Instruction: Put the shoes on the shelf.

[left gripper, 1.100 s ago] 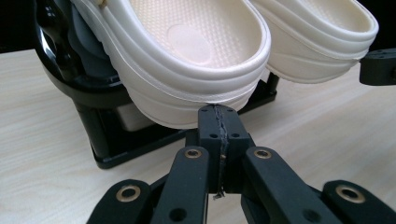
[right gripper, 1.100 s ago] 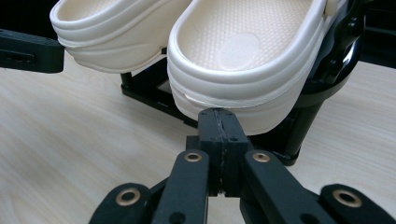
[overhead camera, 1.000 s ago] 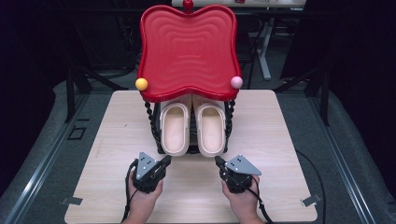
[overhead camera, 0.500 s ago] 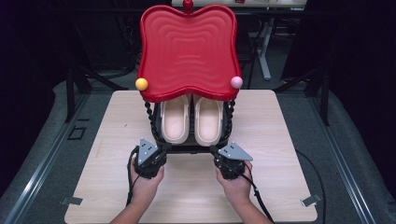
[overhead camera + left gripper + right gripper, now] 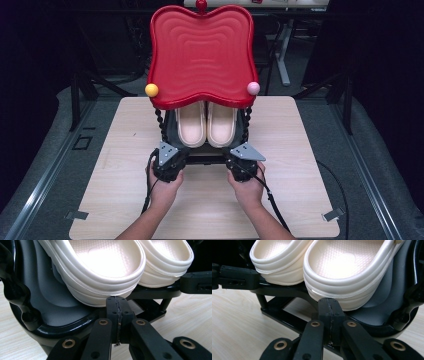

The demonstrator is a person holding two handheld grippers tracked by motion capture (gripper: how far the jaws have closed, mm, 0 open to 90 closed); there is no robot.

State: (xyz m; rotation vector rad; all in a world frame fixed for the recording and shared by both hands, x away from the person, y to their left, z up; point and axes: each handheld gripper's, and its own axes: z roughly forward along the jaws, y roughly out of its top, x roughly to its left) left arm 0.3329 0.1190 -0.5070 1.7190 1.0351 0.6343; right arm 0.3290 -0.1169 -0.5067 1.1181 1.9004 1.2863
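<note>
1. I saw a square, light wooden table (image 5: 125, 165) standing on a grey floor (image 5: 45, 150).
2. A black rack (image 5: 200, 156) stood directly on the tabletop, near its middle and towards the far edge.
3. A pair of cream slippers (image 5: 206, 125) lay side by side on the rack's lower shelf, beneath a red tray (image 5: 200, 55) on top.

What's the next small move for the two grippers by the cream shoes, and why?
Probably open both jaws. The left gripper and right gripper are shut, empty, each right at the heel of a cream shoe on the black rack, so neither can grip yet.
</note>
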